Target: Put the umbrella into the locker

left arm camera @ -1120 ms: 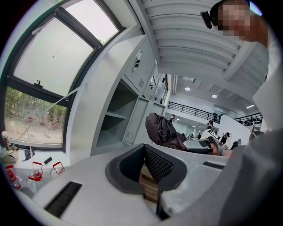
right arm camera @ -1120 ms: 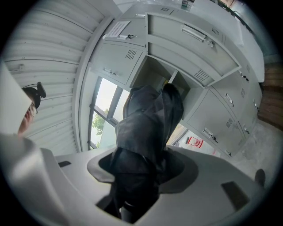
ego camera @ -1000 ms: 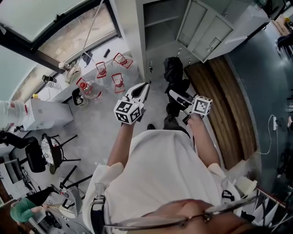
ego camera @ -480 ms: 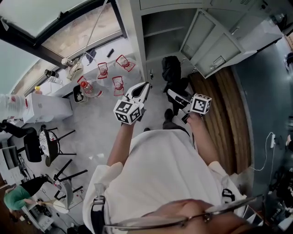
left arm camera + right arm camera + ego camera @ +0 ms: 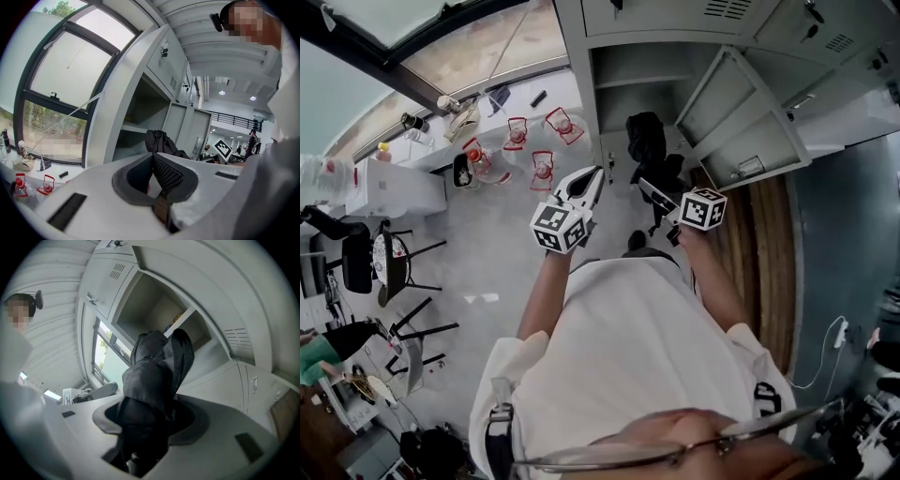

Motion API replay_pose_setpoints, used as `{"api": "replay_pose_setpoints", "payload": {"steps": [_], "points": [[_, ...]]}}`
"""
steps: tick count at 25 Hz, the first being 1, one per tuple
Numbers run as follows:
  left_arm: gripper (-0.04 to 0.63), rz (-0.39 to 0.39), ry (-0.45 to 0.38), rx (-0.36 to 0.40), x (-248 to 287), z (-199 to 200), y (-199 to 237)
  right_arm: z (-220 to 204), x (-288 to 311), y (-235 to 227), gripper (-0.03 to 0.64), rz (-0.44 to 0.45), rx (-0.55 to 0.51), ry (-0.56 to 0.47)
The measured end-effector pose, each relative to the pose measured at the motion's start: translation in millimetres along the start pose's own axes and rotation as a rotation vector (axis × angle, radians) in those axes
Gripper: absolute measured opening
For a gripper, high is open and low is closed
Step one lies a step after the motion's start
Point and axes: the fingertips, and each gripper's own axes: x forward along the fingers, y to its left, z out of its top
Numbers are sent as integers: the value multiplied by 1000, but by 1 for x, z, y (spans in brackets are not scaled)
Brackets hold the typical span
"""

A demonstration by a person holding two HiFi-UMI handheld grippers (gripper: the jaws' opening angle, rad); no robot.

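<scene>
A folded black umbrella (image 5: 154, 376) stands up between the jaws of my right gripper (image 5: 151, 414), which is shut on its lower part. In the head view the umbrella (image 5: 646, 142) hangs in front of the open grey locker (image 5: 630, 73), just outside its opening, with my right gripper (image 5: 651, 192) below it. The locker's door (image 5: 741, 117) is swung out to the right. My left gripper (image 5: 592, 176) is to the left of the umbrella, beside the locker's left wall. Its pads meet at the tips and hold nothing (image 5: 153, 156). The left gripper view also shows the umbrella (image 5: 160, 140) before the locker's shelf (image 5: 133, 127).
Several clear water jugs with red handles (image 5: 542, 169) sit on the floor left of the locker, under a window. A white box (image 5: 394, 187) and black chairs (image 5: 389, 272) are further left. A wooden strip (image 5: 759, 253) runs along the right, under the open door.
The person has stepped toward the locker, which now looms larger and nearer. Both grippers moved forward with them, and the umbrella came up close to the locker's opening.
</scene>
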Motion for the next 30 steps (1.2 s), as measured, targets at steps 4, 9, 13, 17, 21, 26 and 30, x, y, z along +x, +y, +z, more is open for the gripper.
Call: {"api": "replay_pose_setpoints", "payload": {"steps": [4,9,13,17,21,26,30], "points": [[3,56,-13,-7,10,-1,1,5,9,-23,241,-28,-67,62],[3,113,-26,-27,20,-7,0,13,22,-46,239,-61,-141,128],[3,138,-29,-29,28,-8,-3,23,32,-60,239,-85,-185,160],[3,158,-24,-31,33,-12,-8,31,45,-74,239,-122,-264,198],[3,174,-10,-25,30,-14,-11,37,62,-87,239,-159,-332,227],[3,198,-3,-35,23,-18,-4,42,85,-103,239,-207,-374,247],[3,197,2,-37,18,-18,-2,45,99,-116,239,-256,-433,272]]}}
